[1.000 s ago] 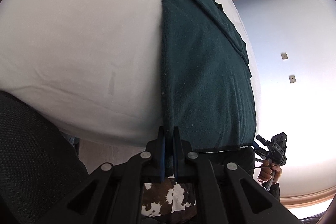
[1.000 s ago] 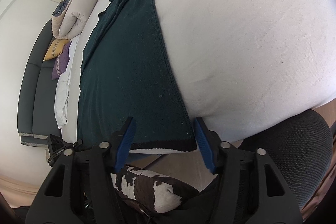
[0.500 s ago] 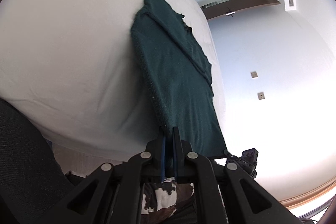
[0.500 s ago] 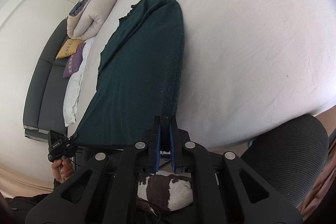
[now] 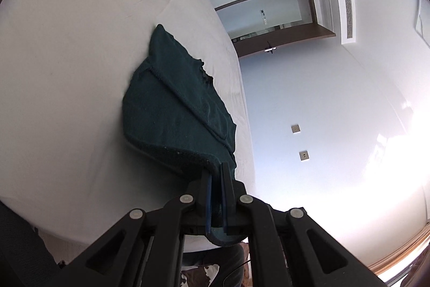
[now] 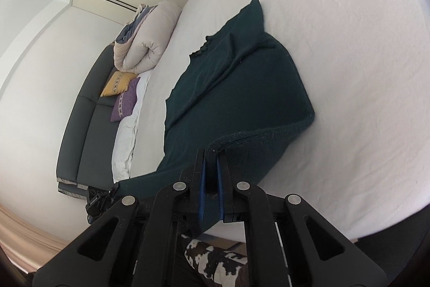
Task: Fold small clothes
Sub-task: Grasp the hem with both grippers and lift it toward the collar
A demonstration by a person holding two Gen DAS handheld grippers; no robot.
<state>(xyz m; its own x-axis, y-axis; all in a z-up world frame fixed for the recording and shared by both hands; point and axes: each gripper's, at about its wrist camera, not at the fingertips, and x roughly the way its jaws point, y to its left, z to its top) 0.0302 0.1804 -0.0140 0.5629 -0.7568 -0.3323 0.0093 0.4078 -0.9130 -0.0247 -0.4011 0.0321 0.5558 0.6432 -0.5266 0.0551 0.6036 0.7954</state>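
Rolled duvet (image 6: 146, 38) on grey sofa (image 6: 88, 125); yellow cushion (image 6: 117, 84) beside purple cushion (image 6: 126, 101).

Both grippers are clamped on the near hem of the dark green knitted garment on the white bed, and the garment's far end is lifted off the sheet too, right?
Not quite. The far end of the dark green knitted garment lies on the white bed, as the right wrist view shows. Both the left gripper and right gripper are clamped on its hem.

A white bed (image 6: 349, 71) carries 1 dark green garment (image 6: 242, 88); a rolled duvet (image 6: 145, 42) lies at its far end.
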